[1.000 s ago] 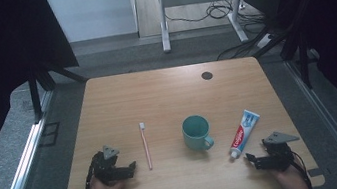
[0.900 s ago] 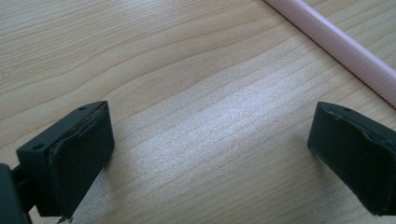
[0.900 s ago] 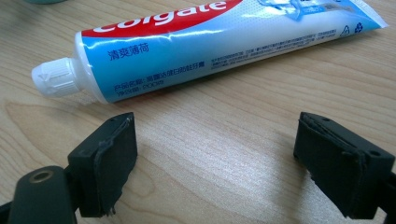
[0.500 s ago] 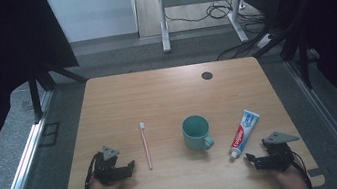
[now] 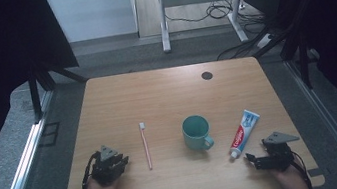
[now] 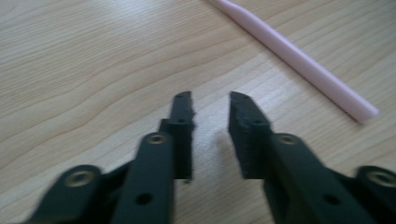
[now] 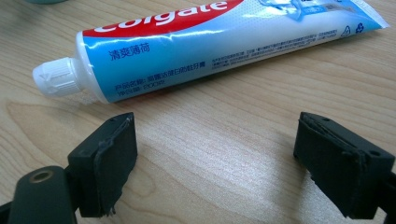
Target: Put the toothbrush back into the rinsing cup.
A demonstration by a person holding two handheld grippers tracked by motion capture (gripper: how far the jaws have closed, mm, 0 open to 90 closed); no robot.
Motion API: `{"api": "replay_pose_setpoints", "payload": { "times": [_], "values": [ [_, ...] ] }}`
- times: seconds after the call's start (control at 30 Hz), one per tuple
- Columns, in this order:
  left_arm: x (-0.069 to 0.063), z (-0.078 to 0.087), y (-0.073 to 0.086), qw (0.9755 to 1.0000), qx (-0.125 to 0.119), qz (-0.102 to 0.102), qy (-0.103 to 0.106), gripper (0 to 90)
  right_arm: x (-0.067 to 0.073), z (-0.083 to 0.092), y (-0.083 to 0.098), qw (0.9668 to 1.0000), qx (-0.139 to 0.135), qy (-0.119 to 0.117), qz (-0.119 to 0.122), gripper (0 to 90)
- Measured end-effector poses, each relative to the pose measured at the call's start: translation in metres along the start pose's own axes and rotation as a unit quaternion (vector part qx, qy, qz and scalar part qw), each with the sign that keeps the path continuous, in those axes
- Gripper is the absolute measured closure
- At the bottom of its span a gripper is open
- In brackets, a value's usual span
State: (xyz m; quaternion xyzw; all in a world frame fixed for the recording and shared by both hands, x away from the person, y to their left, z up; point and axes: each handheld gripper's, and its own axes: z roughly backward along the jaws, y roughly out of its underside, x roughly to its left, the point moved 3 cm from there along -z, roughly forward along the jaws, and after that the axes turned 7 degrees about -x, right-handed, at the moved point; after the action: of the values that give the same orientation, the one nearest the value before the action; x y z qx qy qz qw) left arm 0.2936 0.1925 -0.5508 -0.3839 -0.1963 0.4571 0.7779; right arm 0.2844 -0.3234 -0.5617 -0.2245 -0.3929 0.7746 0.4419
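The toothbrush (image 5: 146,146), light, stiff and thin, lies on the table (image 5: 166,95) left of the cup (image 5: 196,132); mid-handle is judged the best hold. Beside it, the left gripper (image 6: 210,105) has just been closing on nothing, jaws still apart. Right of the cup, by the toothpaste (image 7: 224,44), the right gripper (image 7: 215,149) is spread wide.

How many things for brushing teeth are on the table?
3. The pink toothbrush lies left of middle, the green cup stands at the middle, and the toothpaste tube lies to its right. Nothing seems hidden.

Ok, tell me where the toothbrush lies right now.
In the high view the toothbrush lies flat on the table, between the left gripper and the green mug.
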Motion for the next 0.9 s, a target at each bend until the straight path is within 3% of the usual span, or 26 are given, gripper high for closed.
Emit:
{"api": "replay_pose_setpoints", "payload": {
  "times": [0.17, 0.57, 0.9],
  "values": [
    [-0.002, 0.000, -0.002, 0.9998, 0.001, 0.007, 0.019, 89.3, 0.000, 0.000, 0.000, 1.0000, 0.000, 0.000, 0.000, 13.0],
    [-0.004, 0.000, -0.008, 0.9994, 0.003, 0.006, 0.033, 89.7, 0.000, 0.000, 0.000, 1.0000, 0.000, 0.000, 0.000, 13.1],
    [-0.015, -0.008, -0.020, 0.9988, -0.001, -0.005, 0.048, 89.6, 0.000, 0.000, 0.000, 1.0000, 0.001, 0.000, 0.000, 13.1]
  ]
}}
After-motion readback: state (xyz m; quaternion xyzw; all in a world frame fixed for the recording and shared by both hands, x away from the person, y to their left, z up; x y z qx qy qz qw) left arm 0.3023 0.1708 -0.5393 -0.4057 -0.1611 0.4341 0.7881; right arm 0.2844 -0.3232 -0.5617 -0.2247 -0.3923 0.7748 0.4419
